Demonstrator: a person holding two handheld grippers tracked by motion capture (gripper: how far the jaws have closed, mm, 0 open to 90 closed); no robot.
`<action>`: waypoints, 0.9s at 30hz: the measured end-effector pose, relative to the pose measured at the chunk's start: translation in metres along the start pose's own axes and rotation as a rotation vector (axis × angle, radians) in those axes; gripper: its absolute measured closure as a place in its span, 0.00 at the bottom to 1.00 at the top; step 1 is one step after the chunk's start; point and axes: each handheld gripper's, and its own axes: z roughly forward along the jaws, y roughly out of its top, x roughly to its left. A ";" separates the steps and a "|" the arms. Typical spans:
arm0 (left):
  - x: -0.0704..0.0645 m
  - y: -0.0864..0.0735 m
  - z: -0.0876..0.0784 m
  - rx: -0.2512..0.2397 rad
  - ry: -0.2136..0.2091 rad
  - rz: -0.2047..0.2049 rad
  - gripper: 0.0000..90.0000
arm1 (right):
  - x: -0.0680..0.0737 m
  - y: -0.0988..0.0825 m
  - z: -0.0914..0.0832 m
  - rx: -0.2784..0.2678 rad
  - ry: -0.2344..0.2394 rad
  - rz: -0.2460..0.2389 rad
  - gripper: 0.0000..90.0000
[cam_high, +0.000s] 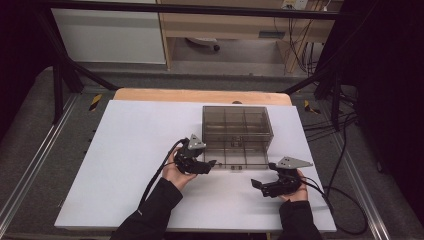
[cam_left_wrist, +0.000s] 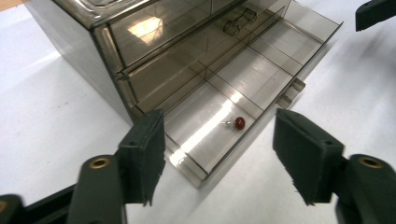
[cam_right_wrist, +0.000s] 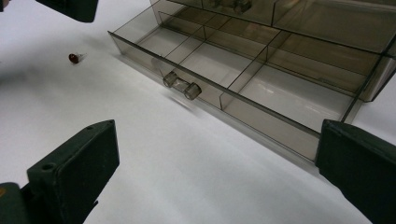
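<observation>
**Item 1: left gripper (cam_high: 212, 163).** Held just off the left front corner of the drawer unit. In the left gripper view (cam_left_wrist: 224, 156) the jaws are seen standing well apart, with nothing pressed between the pads.

**Item 2: red bead on a short metal pin (cam_left_wrist: 239, 122).** Very small. In the left gripper view it is seen over the floor of the open drawer's end compartment. In the right gripper view (cam_right_wrist: 74, 58) it is seen against the white table top (cam_high: 135, 150), off the drawer's end corner. Whether it lies inside the compartment or just outside cannot be told.

**Item 3: smoked clear drawer unit (cam_high: 237, 125).** The bottom drawer (cam_high: 235, 159) is pulled out towards the person and is divided into compartments. A clear handle (cam_right_wrist: 182, 85) is fixed to its front wall.

**Item 4: right gripper (cam_high: 256, 184).** Held near the drawer front on the right. The jaws are spread wide and nothing is held (cam_right_wrist: 215, 172).

**Handling note (a judgement).** The step in hand is taken to be stowing the bead.
- The bead's place is best checked before the drawer is shut.
- If a re-grip is needed, it is best made from above with the jaws narrowed.
- The drawer is best pushed squarely at the handle, so that the light unit is not slid.
</observation>
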 end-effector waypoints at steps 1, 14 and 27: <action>0.001 0.000 -0.002 0.001 0.004 0.002 0.36 | 0.000 0.000 0.000 0.000 0.000 0.000 0.01; 0.009 -0.013 -0.014 -0.004 0.014 -0.008 0.10 | 0.000 0.000 0.000 0.000 0.000 0.002 0.01; 0.013 -0.029 -0.026 0.000 0.032 -0.018 0.04 | 0.000 0.000 0.000 0.000 0.000 0.003 0.01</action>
